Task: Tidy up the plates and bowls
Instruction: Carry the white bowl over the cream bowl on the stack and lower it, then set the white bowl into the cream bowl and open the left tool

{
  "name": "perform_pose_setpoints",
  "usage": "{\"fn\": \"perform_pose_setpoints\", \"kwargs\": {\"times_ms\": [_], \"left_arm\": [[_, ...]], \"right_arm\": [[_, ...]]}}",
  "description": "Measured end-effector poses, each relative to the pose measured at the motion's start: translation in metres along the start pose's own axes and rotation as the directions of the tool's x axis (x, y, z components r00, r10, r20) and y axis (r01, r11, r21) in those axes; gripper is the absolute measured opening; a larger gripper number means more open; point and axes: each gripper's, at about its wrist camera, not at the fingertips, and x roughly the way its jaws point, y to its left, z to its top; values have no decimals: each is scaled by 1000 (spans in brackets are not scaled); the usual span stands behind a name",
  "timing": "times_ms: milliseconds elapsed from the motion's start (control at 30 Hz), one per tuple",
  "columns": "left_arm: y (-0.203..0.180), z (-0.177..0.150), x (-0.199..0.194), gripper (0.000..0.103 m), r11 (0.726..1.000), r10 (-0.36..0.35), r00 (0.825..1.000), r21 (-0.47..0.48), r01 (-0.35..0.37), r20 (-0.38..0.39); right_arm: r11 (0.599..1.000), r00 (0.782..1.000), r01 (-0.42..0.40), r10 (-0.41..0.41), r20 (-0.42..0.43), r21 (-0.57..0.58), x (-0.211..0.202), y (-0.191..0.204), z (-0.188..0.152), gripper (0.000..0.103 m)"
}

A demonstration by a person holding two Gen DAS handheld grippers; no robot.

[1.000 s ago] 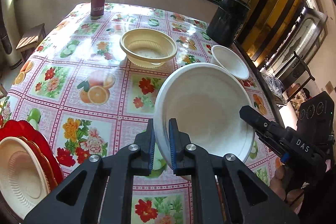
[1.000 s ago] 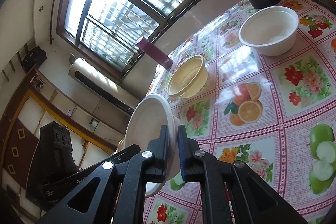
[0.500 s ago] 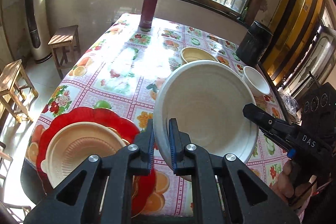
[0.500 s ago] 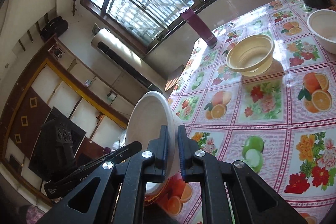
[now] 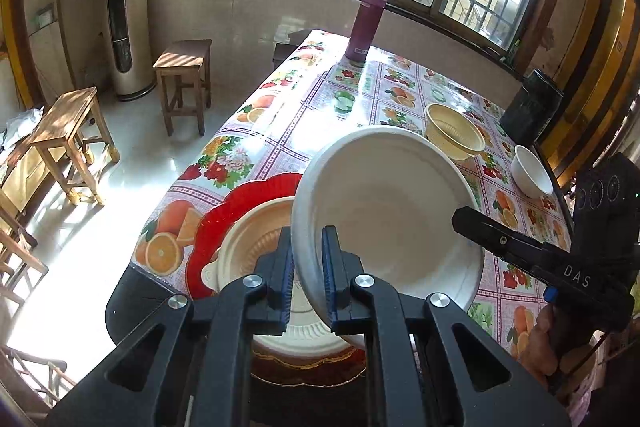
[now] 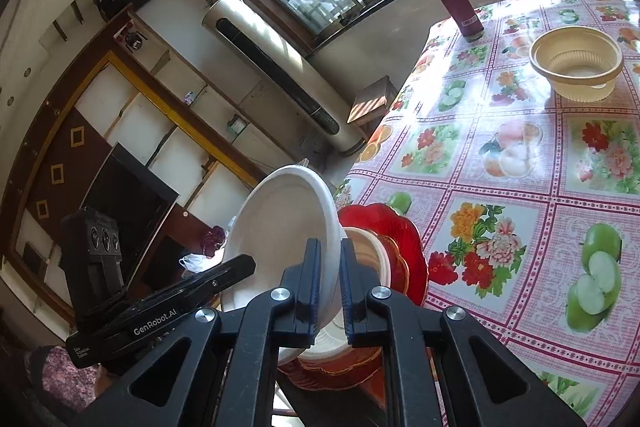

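Note:
A large white plate (image 5: 392, 211) hangs tilted in the air, gripped on opposite rims. My left gripper (image 5: 306, 275) is shut on its near rim; my right gripper (image 6: 329, 287) is shut on the other side, and the same white plate (image 6: 280, 227) shows there edge-on. Below it, at the table's near corner, a beige plate (image 5: 256, 247) rests on a red scalloped plate (image 5: 244, 203), which also appears as the red plate (image 6: 392, 227) in the right wrist view. A beige bowl (image 5: 454, 131) and a small white bowl (image 5: 530, 177) stand farther along the table.
A purple flask (image 5: 366, 23) stands at the table's far corner and a black pot (image 5: 530, 107) at the right edge. Wooden stools (image 5: 184, 79) stand on the floor left of the flowered tablecloth (image 5: 304, 107). A hand (image 5: 540, 343) holds the right gripper's handle.
Both grippers have carried the white plate leftward across the table, from near the beige bowl to above the red and beige plates at the corner. Their hold on it is unchanged.

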Motion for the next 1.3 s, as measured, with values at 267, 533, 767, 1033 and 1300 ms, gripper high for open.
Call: {"fn": "perform_pose_setpoints", "kwargs": {"times_ms": [267, 533, 767, 1033, 1300], "left_arm": [[23, -12, 11, 10, 999, 10, 1000, -43, -11, -29], [39, -27, 37, 10, 997, 12, 995, -73, -19, -99], [47, -33, 43, 10, 996, -4, 992, -91, -8, -124], [50, -33, 37, 17, 995, 0, 995, -94, -9, -95], [34, -32, 23, 78, 999, 29, 999, -20, -29, -33]], "right_arm": [[1000, 998, 16, -17, -61, -13, 26, 0, -9, 12], [996, 991, 82, -86, -101, -41, 49, -2, -19, 12], [989, 985, 128, -136, -109, -81, 58, 2, -27, 13], [973, 977, 175, -190, -93, -150, 65, 9, -34, 13], [942, 968, 238, -251, -26, -238, 59, 21, -36, 34]]}}
